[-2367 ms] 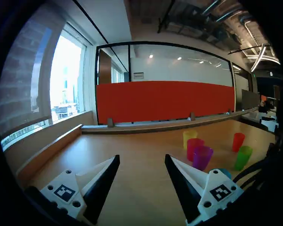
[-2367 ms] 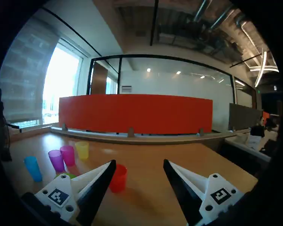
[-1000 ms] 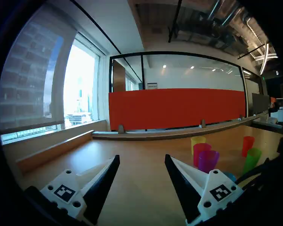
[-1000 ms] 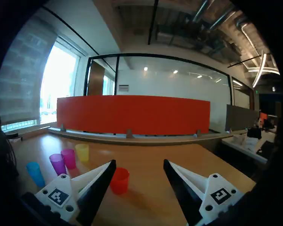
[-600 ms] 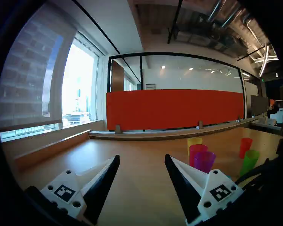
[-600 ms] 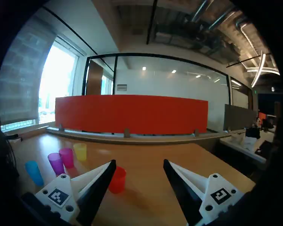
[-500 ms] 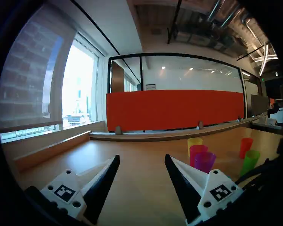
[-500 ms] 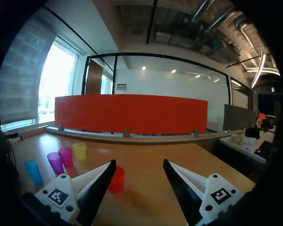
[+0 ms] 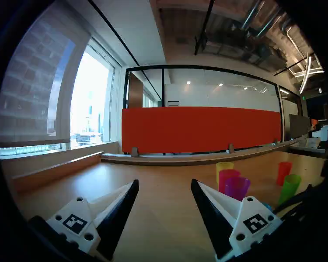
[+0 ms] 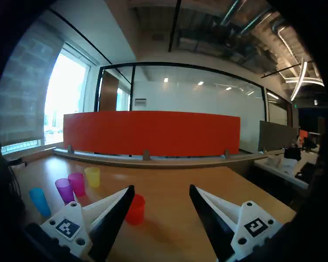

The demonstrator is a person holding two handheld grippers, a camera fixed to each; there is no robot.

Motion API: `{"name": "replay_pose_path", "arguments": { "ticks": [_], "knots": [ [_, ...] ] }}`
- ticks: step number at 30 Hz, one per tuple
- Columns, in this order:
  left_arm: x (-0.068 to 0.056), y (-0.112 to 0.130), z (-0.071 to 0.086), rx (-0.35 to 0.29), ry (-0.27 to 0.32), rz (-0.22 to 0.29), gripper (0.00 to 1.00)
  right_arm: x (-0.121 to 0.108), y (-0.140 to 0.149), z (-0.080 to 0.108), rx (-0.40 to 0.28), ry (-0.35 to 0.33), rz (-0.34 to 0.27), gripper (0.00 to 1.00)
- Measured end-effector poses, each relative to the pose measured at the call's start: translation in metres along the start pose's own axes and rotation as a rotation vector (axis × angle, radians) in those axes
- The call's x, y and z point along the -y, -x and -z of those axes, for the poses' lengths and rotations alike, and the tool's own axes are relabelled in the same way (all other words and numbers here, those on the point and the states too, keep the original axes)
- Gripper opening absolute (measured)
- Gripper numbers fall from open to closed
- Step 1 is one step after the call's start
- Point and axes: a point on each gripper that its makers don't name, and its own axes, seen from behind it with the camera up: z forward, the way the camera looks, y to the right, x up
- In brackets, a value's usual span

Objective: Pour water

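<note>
No legible text, number or brand anywhere.

Black-and-white square coded markers [image 9: 74,223] sit on the white plastic finger bases of the left gripper [image 9: 164,181], one per finger. They carry a pattern only, no letters. Matching square markers [image 10: 68,229] sit on the right gripper [image 10: 161,187].

A small white rectangular sign [image 9: 173,104] hangs on the glass wall above the long orange panel [image 9: 199,129]. It also shows in the right gripper view [image 10: 141,101]. Its print is too small to read in either view.

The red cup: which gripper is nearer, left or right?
Right. The red cup stands just ahead of the right gripper, partly behind one finger. From the left gripper it stands farther off to the right, past the purple cup.
</note>
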Motion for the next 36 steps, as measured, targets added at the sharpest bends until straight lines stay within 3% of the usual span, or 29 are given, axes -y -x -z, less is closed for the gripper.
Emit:
{"name": "replay_pose_path", "arguments": {
  "ticks": [22,36],
  "knots": [
    [-0.002,0.012,-0.006,0.030,0.018,0.007,0.88,-0.001,0.000,0.004,-0.006,-0.004,0.017,0.97],
    [-0.004,0.013,-0.007,0.030,0.018,0.006,0.88,0.000,-0.013,-0.002,-0.103,-0.025,0.050,0.97]
  ]
}}
